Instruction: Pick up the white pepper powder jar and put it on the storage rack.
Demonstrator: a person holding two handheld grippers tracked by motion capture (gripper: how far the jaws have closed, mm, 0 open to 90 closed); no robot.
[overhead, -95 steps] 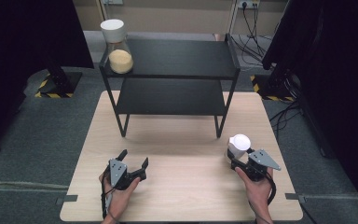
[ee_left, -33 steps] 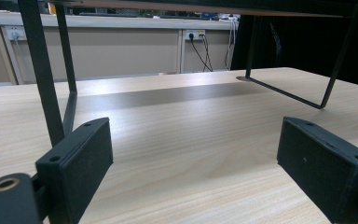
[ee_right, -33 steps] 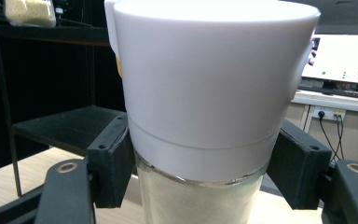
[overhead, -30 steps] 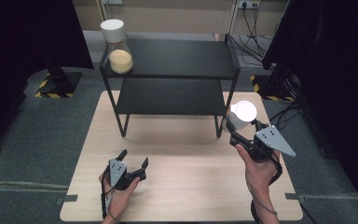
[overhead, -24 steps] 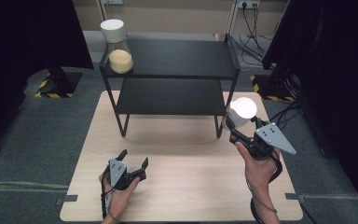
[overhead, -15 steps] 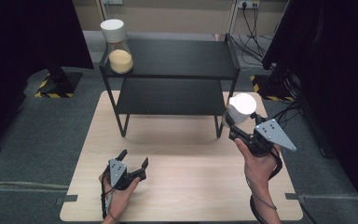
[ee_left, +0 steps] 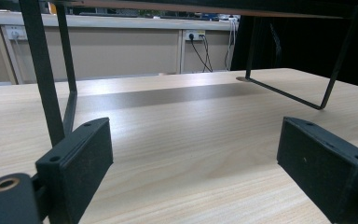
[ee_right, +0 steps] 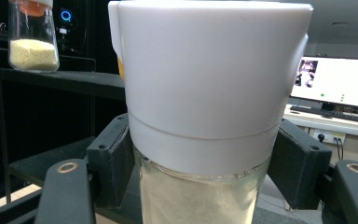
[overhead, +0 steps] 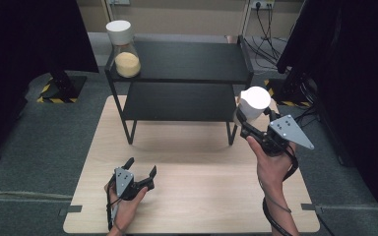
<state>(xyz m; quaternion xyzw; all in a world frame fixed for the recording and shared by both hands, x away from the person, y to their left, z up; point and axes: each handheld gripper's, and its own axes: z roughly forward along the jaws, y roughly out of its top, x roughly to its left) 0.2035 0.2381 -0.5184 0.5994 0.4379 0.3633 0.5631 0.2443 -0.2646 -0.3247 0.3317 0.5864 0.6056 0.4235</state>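
Left tool rests low on the near worktop, jaws spread wide, nothing between them. Right tool is up off the worktop at its right side, clenched on a glass jar with a white lid; both pads press the glass just under the lid, pale powder inside. Jar is upright, beside the front right corner of the black shelf rack. Far left on the top shelf: a second jar of yellow grains.
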